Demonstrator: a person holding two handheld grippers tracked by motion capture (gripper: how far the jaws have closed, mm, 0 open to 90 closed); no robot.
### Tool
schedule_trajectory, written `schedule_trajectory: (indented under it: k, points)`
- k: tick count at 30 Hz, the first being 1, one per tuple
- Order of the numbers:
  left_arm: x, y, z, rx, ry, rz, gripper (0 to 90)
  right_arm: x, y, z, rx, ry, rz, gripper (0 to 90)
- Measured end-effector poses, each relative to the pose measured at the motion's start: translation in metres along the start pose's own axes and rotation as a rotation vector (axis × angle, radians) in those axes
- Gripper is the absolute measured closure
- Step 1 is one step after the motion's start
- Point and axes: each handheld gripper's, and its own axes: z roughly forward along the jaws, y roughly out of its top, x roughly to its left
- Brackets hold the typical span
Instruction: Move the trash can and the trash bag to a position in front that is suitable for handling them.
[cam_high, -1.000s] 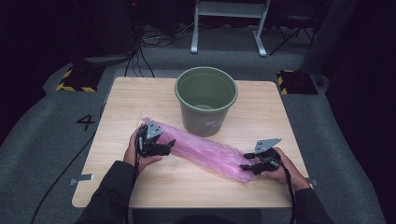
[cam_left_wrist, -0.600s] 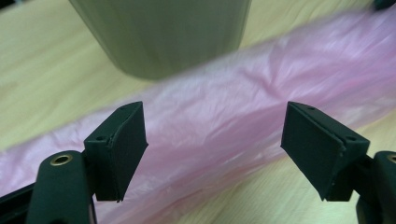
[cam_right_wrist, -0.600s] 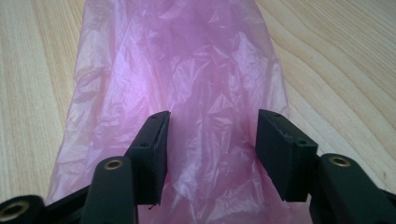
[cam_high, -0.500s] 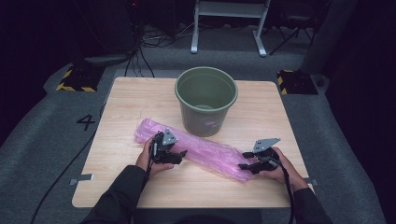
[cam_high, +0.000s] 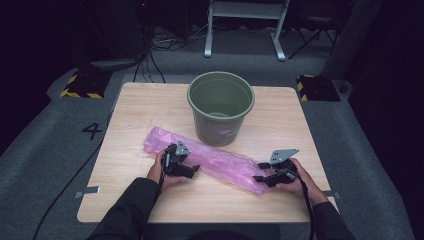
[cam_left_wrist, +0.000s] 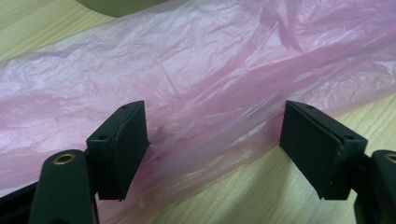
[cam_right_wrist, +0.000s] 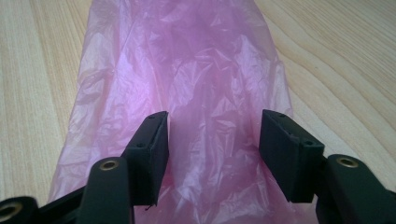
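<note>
The worktop (cam_high: 145, 115) is a light wooden board, and it stands on a grey carpet floor (cam_high: 45, 150).

On the far half of the worktop stands a green bucket (cam_high: 220, 107), upright, with its mouth open to the top.

A pink bag (cam_high: 220, 162) of thin plastic lies flat and wrinkled on the worktop, in front of the bucket. It runs as a long strip from the left, near the middle of the worktop, to the near right. Its middle part is just beside the foot of the bucket; if it touches it, I cannot tell.

The left gripper (cam_high: 186, 170) is over the left part of the bag, at its near edge. In the left gripper view its fingers (cam_left_wrist: 120, 144) are wide open, and the bag (cam_left_wrist: 210, 79) lies between and beyond them. They hold nothing.

The right gripper (cam_high: 261, 178) is at the right end of the bag. In the right gripper view its fingers (cam_right_wrist: 149, 154) are open about halfway, one on each side of the bag (cam_right_wrist: 187, 79), with the plastic between them, but they do not press it.
</note>
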Motion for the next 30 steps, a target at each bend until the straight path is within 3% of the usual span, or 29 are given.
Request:
schedule_trajectory:
  k: [5, 11, 13, 14, 20, 25, 26, 30]
  points:
    - [0.004, -0.001, -0.002, -0.016, 0.003, -0.004, 33.1, 0.002, 0.001, 0.001, -0.002, 0.009, 0.001, 42.4]
    - [0.009, -0.001, -0.006, -0.003, 0.006, -0.004, 55.8, 0.004, 0.002, 0.003, -0.001, 0.012, -0.007, 40.8]
    - [0.01, -0.001, -0.006, -0.013, 0.012, -0.007, 58.5, 0.004, 0.002, 0.003, -0.001, 0.011, -0.006, 40.6]
    - [0.011, -0.002, -0.006, -0.017, 0.022, 0.001, 65.4, 0.005, 0.003, 0.003, -0.001, 0.012, -0.005, 40.4]
    - [0.011, -0.002, -0.005, -0.027, 0.042, 0.019, 82.7, 0.008, 0.005, 0.006, -0.001, 0.01, -0.008, 39.2]
    - [0.012, -0.003, -0.005, -0.031, 0.049, 0.025, 88.4, 0.008, 0.007, 0.007, -0.01, 0.022, 0.002, 35.1]
    - [0.012, -0.004, -0.006, -0.03, 0.061, 0.042, 88.6, 0.007, 0.007, 0.005, -0.032, 0.024, 0.017, 33.9]
    - [0.014, -0.006, -0.007, -0.04, 0.07, 0.046, 89.1, 0.001, 0.009, -0.005, -0.099, -0.009, 0.053, 33.2]
